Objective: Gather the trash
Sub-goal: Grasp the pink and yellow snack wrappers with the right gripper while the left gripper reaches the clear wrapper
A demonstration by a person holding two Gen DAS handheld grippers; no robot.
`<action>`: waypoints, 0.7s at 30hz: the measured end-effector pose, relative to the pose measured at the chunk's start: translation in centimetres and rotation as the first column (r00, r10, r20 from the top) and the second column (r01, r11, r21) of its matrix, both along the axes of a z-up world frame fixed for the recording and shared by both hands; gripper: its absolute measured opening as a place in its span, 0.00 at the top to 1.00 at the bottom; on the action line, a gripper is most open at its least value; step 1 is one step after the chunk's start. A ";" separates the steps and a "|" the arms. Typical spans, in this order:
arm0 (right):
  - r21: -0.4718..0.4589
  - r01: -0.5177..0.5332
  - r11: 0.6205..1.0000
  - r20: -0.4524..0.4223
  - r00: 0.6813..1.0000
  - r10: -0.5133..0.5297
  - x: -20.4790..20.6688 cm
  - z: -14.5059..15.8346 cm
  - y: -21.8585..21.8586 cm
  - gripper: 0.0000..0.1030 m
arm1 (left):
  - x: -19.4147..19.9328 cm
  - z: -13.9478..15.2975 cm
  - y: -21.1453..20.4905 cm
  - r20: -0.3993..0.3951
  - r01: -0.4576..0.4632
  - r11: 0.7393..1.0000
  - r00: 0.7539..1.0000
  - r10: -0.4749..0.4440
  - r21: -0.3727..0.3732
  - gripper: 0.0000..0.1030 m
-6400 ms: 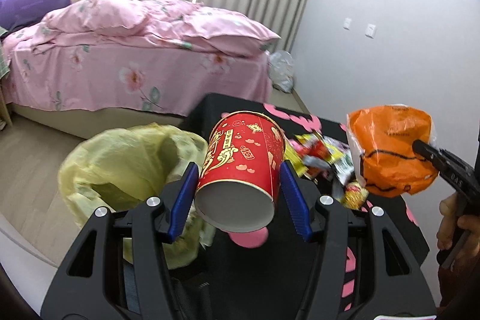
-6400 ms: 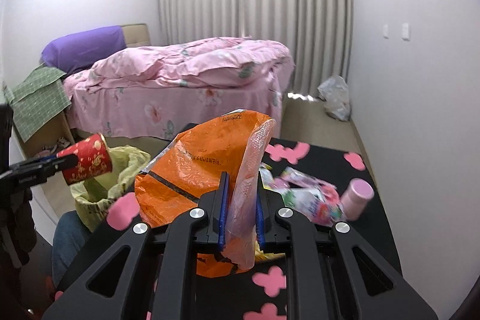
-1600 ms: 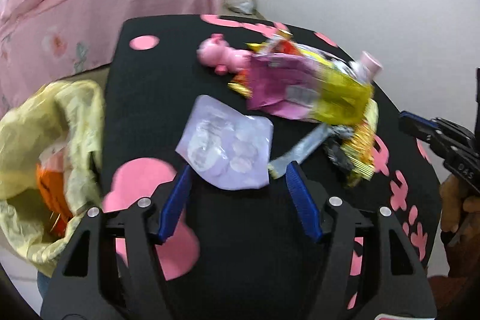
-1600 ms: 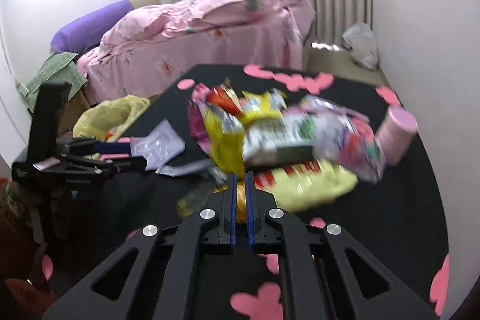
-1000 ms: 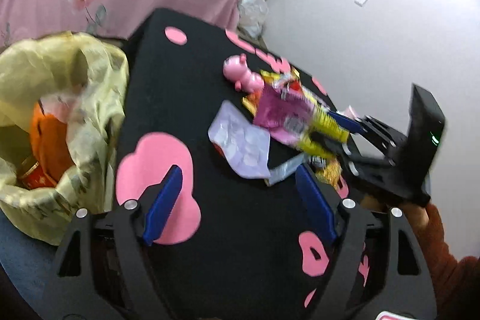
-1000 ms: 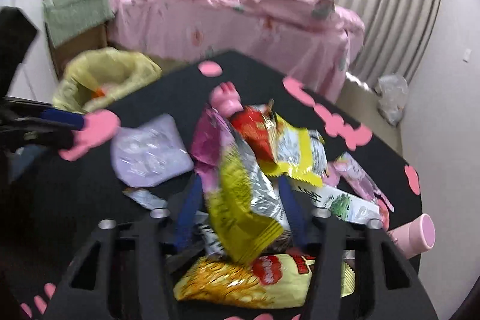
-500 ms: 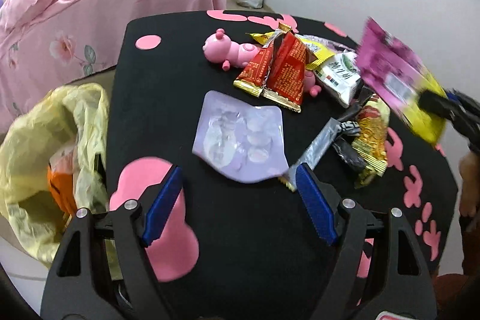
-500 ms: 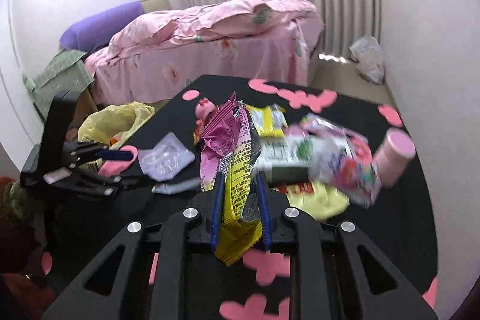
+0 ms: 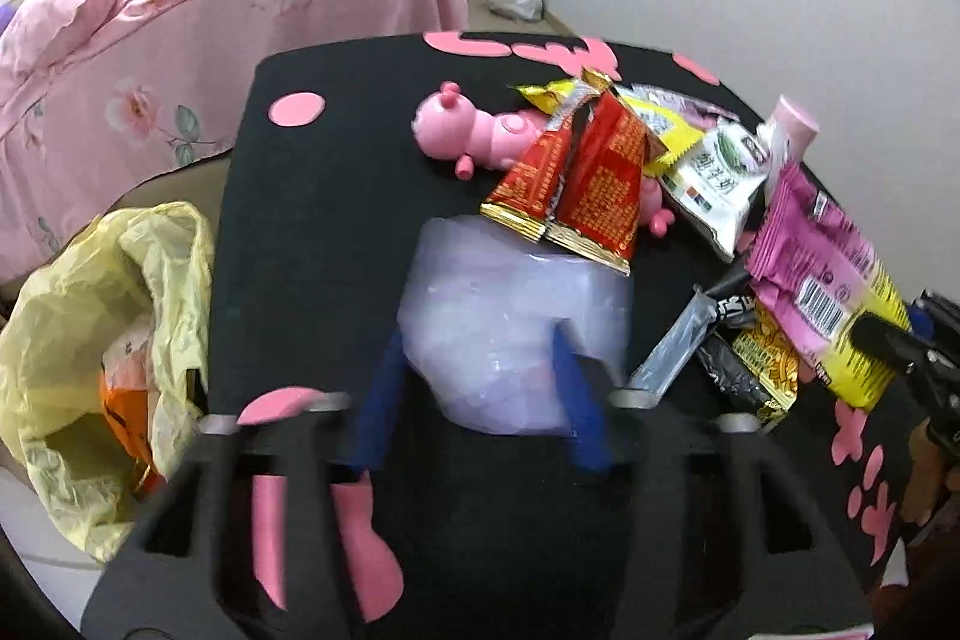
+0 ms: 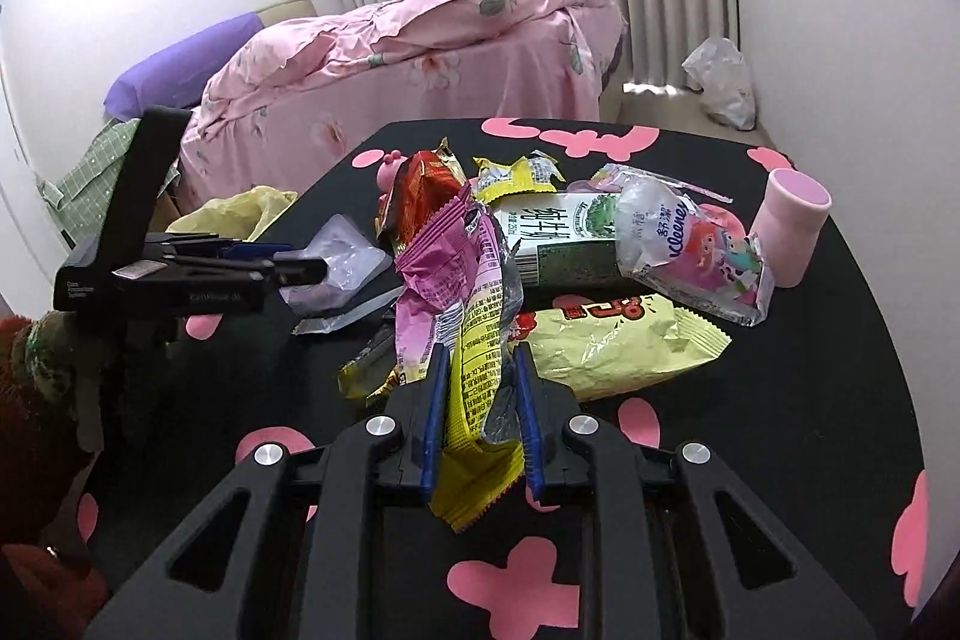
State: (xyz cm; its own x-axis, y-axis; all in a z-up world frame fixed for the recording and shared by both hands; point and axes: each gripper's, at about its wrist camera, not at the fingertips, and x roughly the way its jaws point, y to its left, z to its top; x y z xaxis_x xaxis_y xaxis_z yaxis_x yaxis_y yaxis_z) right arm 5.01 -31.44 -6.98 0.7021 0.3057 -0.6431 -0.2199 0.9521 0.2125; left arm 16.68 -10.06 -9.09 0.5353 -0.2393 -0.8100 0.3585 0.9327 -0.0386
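1. We see the left gripper (image 9: 477, 388) blurred; its jaws are closing around the pale lilac plastic pouch (image 9: 510, 322) on the black table (image 9: 312, 196); whether the pads press we cannot tell.
2. The right gripper (image 10: 477, 415) is clamped on the pink-and-yellow wrapper (image 10: 462, 292), whose lower end it hides, lifted above the litter pile.
3. Half a second ago the left jaws stood wide apart.
4. Farther left, the yellow trash bag (image 9: 90, 340) hangs beside the table, partly cut off.
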 end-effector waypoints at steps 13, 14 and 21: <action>0.004 0.005 1.000 -0.003 1.000 -0.005 0.0 0.1 0.0 0.80 | -2.3 0.9 -0.8 0.046 0.025 0.999 0.999 -0.024 -0.028 0.94; 0.006 0.005 1.000 -0.004 1.000 -0.005 0.0 0.1 -0.1 0.80 | -2.4 1.0 -0.8 0.049 0.025 0.999 0.998 -0.024 -0.028 0.94; -0.001 0.011 1.000 -0.018 1.000 -0.011 0.2 -0.1 0.0 0.80 | -2.1 0.5 -0.1 -0.027 0.027 0.993 0.999 -0.030 -0.114 0.85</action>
